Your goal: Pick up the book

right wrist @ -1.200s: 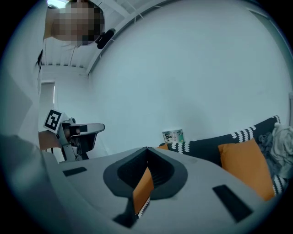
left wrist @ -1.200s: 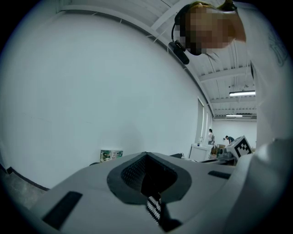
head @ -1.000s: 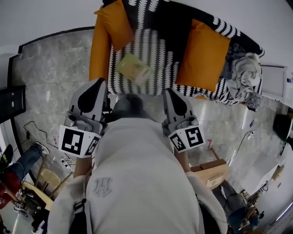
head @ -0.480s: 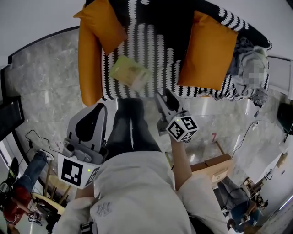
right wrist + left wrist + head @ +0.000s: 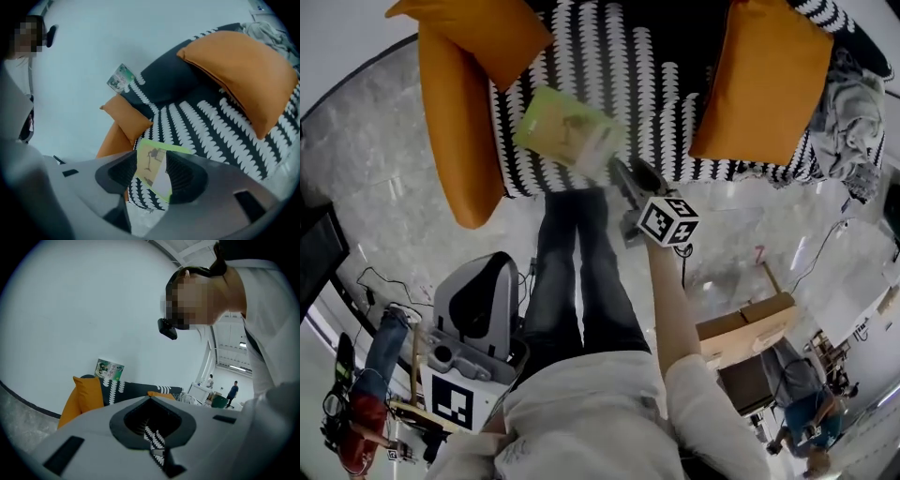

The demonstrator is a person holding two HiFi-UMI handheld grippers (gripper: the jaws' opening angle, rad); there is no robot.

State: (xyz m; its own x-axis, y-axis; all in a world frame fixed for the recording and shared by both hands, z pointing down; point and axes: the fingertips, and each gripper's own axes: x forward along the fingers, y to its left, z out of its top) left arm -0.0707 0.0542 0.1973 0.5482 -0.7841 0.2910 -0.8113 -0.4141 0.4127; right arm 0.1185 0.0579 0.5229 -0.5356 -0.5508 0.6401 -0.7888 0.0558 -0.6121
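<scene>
On sofa (image 5: 609,66) – book (image 5: 565,131) btwn R gripper (image 5: 621,175) jaws – just opened.

The right hand-held gripper (image 5: 622,170) is held out on a straightened bare forearm (image 5: 668,309) near the centre of the head view. It points toward the top of the frame and tilts downward; its jaws have just been opening and stand apart, with the book (image 5: 567,131) showing in the gap between them but not pinched. The left hand-held gripper (image 5: 497,261) sits close to the body in the lower left of the frame, marker cube nearest the torso, its jaws drawn together on nothing.
</scene>
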